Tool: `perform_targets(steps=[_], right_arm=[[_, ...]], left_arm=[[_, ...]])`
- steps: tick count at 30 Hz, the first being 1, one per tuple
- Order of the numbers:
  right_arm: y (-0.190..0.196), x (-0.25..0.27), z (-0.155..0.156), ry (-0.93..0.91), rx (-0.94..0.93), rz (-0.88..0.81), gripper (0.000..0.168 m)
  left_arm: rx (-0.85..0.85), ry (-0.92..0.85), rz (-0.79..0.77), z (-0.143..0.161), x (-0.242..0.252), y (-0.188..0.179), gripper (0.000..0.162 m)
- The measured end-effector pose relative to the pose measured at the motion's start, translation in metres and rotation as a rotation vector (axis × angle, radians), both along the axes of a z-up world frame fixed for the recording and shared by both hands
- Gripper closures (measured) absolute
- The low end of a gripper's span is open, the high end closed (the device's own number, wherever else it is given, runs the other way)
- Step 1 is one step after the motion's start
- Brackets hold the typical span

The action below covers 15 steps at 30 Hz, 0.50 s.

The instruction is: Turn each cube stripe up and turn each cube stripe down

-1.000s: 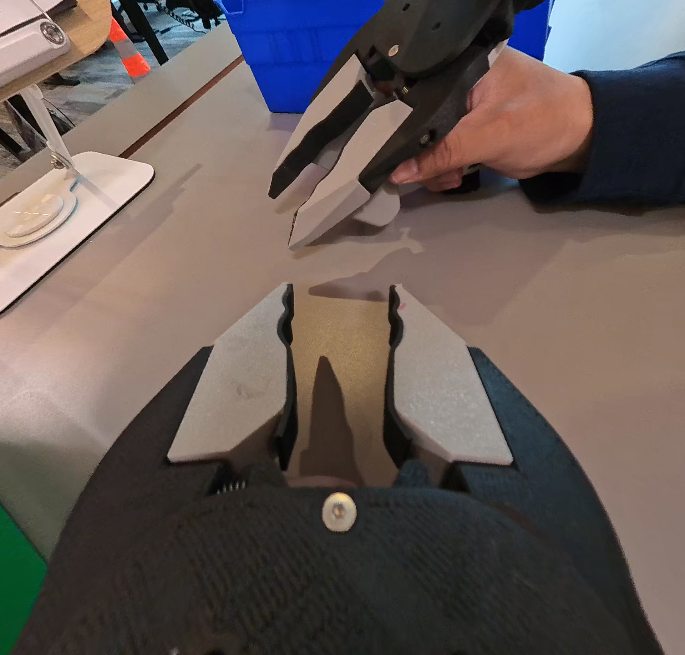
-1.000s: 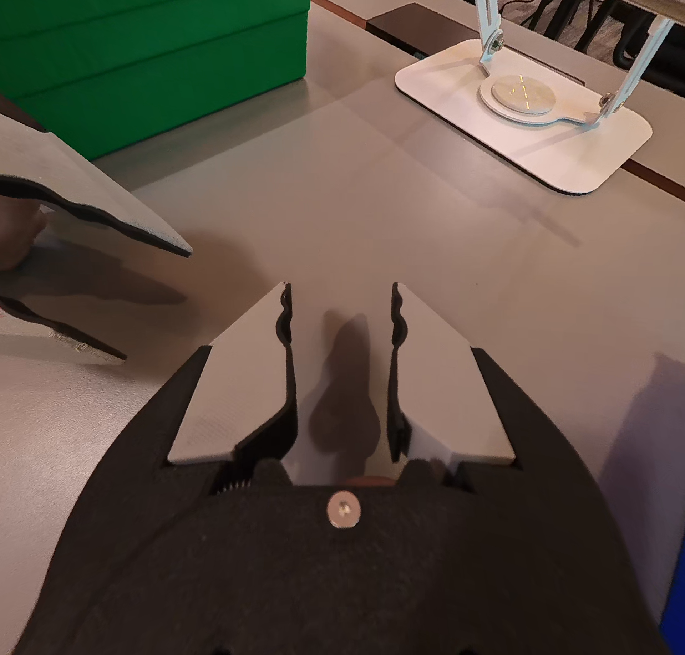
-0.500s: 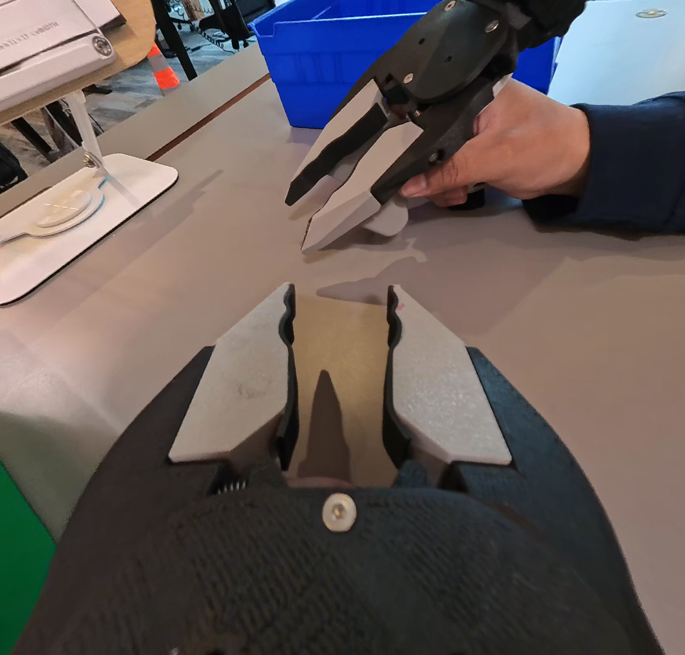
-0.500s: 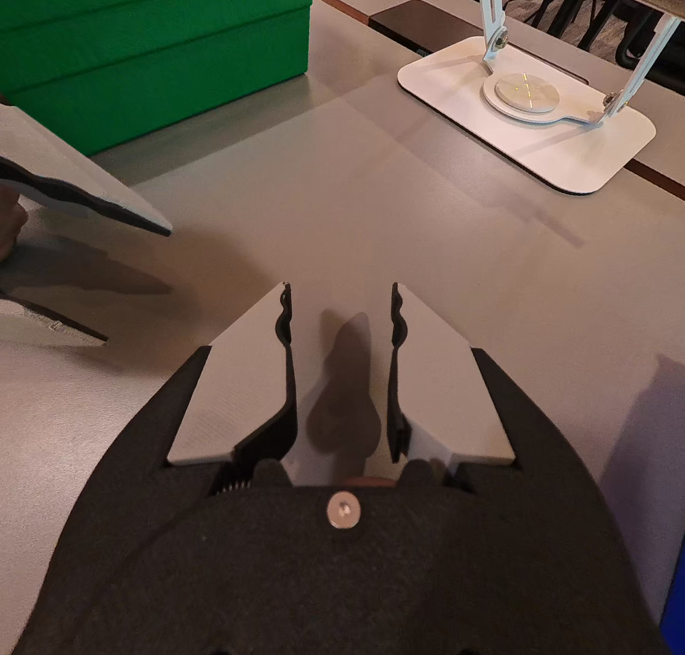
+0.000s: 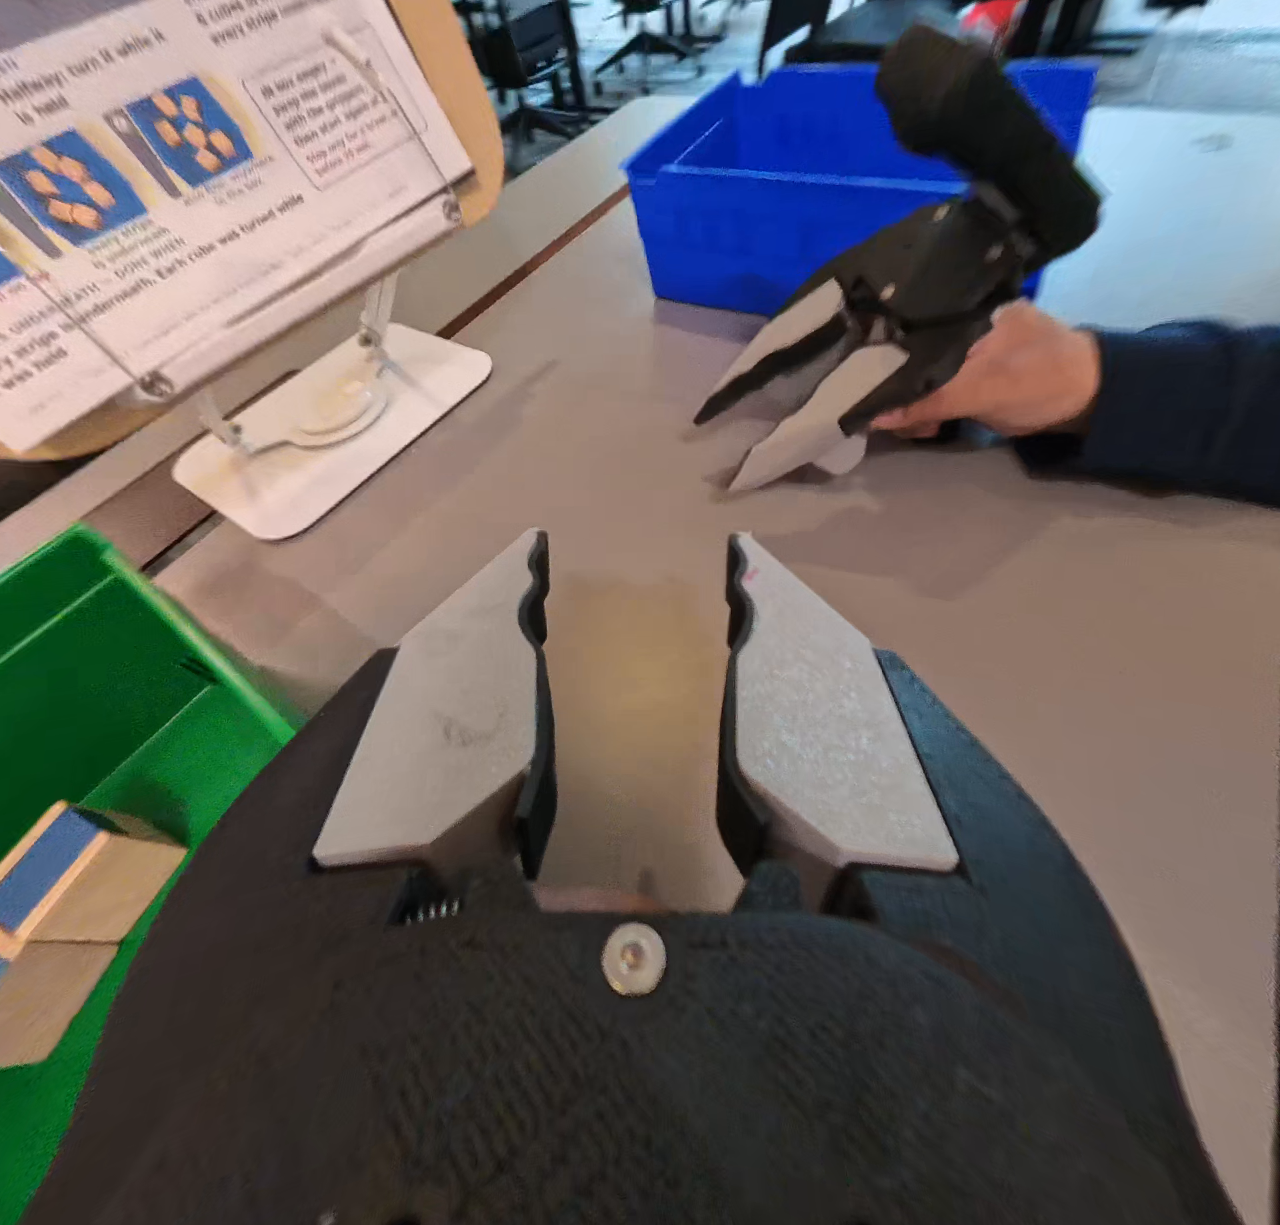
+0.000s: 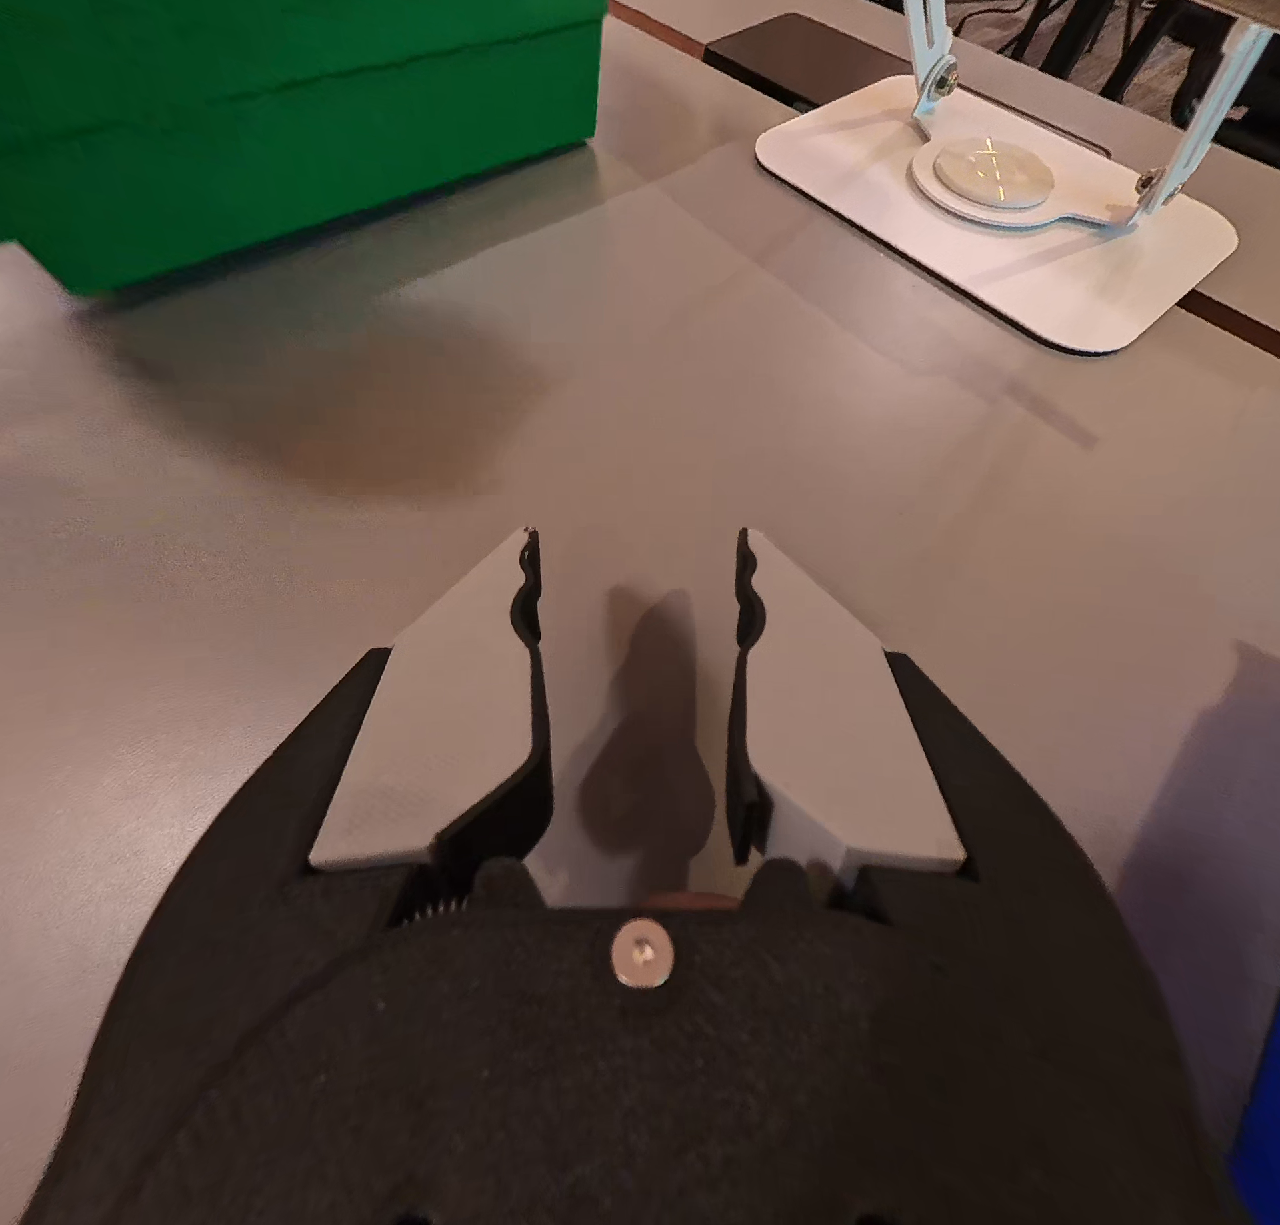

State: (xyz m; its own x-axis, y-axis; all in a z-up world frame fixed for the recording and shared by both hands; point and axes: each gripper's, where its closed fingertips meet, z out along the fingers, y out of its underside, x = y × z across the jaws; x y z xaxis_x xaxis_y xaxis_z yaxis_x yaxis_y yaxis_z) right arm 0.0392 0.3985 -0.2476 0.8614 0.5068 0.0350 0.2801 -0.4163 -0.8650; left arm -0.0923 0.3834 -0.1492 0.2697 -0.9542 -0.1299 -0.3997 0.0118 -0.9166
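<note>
Both grippers empty, no cube picked yet.
My left gripper [image 5: 637, 547] gapes over bare grey table [image 5: 1039, 672]; right gripper [image 6: 637, 533] likewise. Blue-striped wooden cube [image 5: 52, 866] at 8 o'clock in green bin [image 5: 104, 672]: swing there, grip unstriped sides squarely.

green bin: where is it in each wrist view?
Left wrist view: green bin at the left edge, beside the left gripper, cubes inside.
Right wrist view: top left, its outer wall showing, beyond the right gripper.
Shared landmark: white stand base on the table.
</note>
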Motion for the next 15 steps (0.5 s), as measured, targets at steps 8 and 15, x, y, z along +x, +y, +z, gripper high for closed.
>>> perform_targets(steps=[8, 15], right_arm=[[-0.002, -0.005, -0.005, -0.065, -0.005, 0.017, 0.115], [-0.003, -0.006, -0.004, -0.041, -0.009, 0.022, 0.115]], left_arm=[[0.050, -0.057, 0.080, 0.101, -0.040, 0.067, 0.117], [0.041, 0.403, 0.318, 0.022, -0.102, 0.190, 0.106]])
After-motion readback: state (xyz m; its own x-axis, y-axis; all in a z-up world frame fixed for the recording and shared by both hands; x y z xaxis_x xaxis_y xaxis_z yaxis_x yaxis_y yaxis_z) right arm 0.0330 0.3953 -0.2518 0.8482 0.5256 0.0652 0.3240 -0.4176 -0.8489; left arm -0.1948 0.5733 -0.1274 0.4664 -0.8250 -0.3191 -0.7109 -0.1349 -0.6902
